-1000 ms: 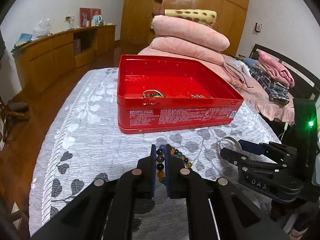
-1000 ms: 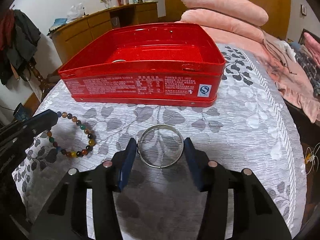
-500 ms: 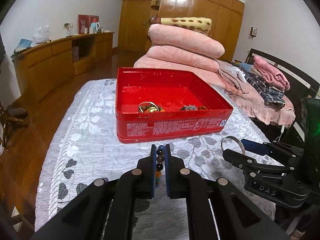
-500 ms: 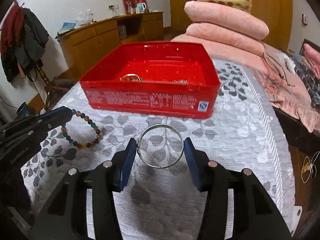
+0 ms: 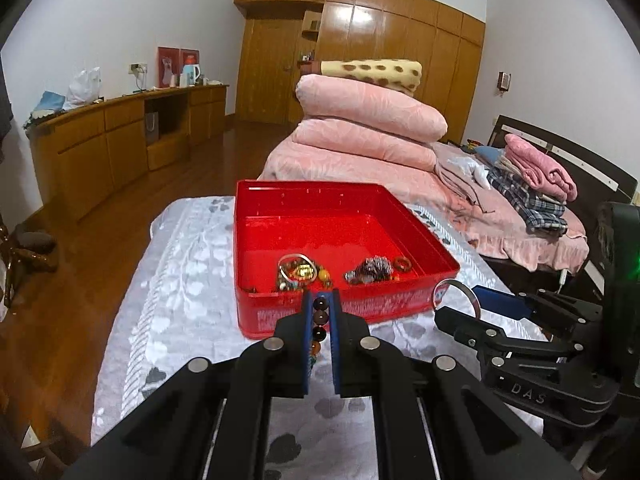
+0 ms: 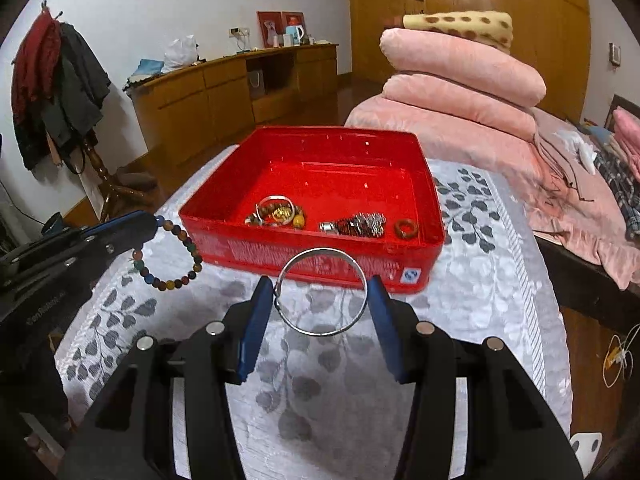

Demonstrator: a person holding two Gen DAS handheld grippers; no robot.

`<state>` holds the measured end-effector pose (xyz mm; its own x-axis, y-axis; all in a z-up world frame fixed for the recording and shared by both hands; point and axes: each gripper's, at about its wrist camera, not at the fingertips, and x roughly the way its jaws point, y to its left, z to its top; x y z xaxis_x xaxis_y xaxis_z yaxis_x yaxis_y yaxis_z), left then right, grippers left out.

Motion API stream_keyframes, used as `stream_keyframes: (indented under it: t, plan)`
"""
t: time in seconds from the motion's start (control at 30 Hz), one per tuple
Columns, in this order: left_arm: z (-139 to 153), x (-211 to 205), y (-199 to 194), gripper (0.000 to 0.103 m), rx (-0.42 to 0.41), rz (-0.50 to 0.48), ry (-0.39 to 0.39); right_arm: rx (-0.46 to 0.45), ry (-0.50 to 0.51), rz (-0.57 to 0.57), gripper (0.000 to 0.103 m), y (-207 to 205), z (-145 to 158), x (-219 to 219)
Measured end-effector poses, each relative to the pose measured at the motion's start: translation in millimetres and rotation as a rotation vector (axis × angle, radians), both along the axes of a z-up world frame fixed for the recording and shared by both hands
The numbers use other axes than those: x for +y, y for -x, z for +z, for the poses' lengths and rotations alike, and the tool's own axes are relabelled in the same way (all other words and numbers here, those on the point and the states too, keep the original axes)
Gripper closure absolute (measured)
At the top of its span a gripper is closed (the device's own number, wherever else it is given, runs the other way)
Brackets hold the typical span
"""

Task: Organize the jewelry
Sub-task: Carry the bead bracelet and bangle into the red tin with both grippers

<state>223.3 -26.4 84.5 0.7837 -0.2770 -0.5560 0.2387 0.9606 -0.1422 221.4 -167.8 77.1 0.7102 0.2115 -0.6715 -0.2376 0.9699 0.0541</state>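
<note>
My left gripper is shut on a multicoloured bead bracelet; in the right wrist view the bracelet hangs from the left gripper above the cloth, left of the box. My right gripper is shut on a silver bangle, held level above the cloth just in front of the red box. The bangle also shows in the left wrist view. The red box is open and holds several jewelry pieces.
The box stands on a table with a grey leaf-patterned cloth. A bed with stacked pink quilts is behind and to the right. A wooden sideboard lines the left wall. A coat stand is at far left.
Both grippers have risen off the cloth with their pieces and moved toward the box; I now look down into the box and see its contents.
</note>
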Motion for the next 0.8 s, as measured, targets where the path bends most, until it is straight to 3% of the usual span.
stream_keyframes:
  t: [0.47, 0.8]
  plan:
    - [24.0, -2.5, -45.1, 0.095, -0.051, 0.027, 0.038, 0.015, -0.043, -0.005, 0.056, -48.2, 10.3, 0.8]
    - [9.4, -6.2, -92.6, 0.095, -0.025, 0.048, 0.062, 0.059, -0.058, -0.037, 0.056, -91.8, -2.6, -2.2]
